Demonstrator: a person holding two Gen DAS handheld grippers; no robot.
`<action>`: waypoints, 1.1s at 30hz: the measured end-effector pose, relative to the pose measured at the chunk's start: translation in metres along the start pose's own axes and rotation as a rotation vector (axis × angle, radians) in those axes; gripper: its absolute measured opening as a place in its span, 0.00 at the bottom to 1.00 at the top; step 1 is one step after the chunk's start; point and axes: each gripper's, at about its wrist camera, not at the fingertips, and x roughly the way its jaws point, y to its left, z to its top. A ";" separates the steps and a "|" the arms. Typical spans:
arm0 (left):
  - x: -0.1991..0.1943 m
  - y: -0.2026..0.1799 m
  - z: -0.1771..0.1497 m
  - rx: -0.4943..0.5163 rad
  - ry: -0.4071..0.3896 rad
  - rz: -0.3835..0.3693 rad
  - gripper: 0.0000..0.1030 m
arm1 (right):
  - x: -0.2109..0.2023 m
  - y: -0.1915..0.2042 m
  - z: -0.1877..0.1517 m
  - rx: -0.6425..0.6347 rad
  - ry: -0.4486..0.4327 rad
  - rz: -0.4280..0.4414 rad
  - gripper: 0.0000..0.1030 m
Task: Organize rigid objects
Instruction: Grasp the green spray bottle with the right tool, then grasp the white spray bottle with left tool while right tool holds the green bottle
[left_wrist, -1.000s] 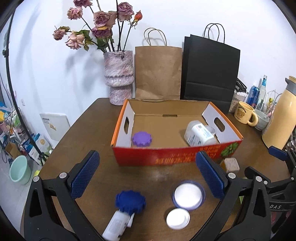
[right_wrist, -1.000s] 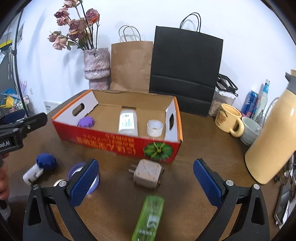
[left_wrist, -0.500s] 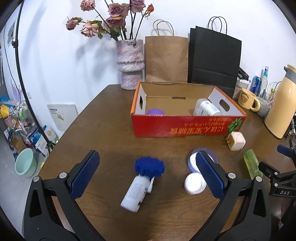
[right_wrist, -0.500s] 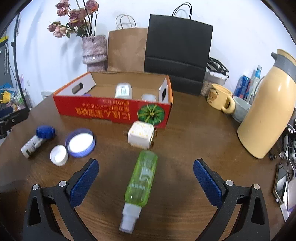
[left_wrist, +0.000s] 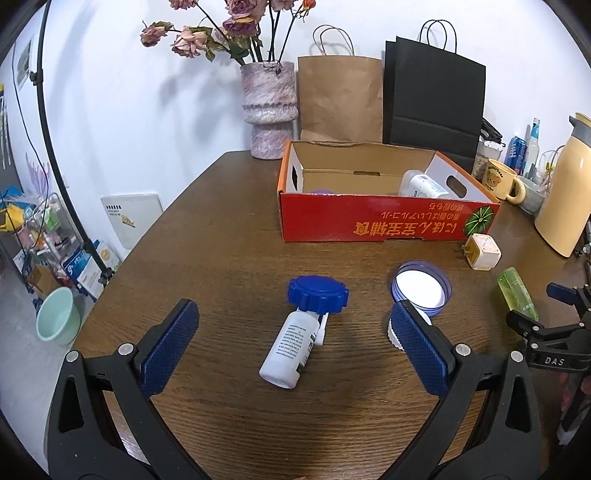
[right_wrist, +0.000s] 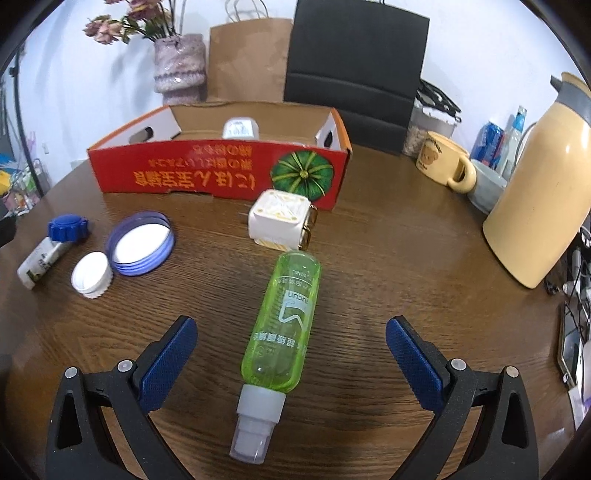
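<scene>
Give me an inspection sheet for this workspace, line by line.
Surface: brown wooden table.
Job's things: red box holds a white bottle; outside lie the green bottle, blue-capped bottle, purple lid, white cap, white cube.
Clutter: yellow mug, thermos, vase, paper bags.
Grippers: left claw open, right claw open.
Cables: nothing seen.
Surroundings: white wall.

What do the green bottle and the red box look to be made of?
Green bottle: likely glossy translucent plastic; light passes through its body, and it has a pale cap. Red box: printed cardboard, apparently matte; raw brown inner walls and die-cut handle holes show.
</scene>
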 end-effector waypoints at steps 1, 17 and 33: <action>0.001 0.000 0.000 -0.001 0.002 -0.001 1.00 | 0.002 0.000 0.000 0.003 0.003 -0.002 1.00; 0.009 0.001 -0.001 -0.007 0.015 -0.010 1.00 | 0.018 -0.006 0.001 0.061 0.052 0.046 0.38; 0.014 0.005 -0.002 0.002 0.034 0.000 1.00 | -0.011 0.005 0.000 0.023 -0.093 0.039 0.33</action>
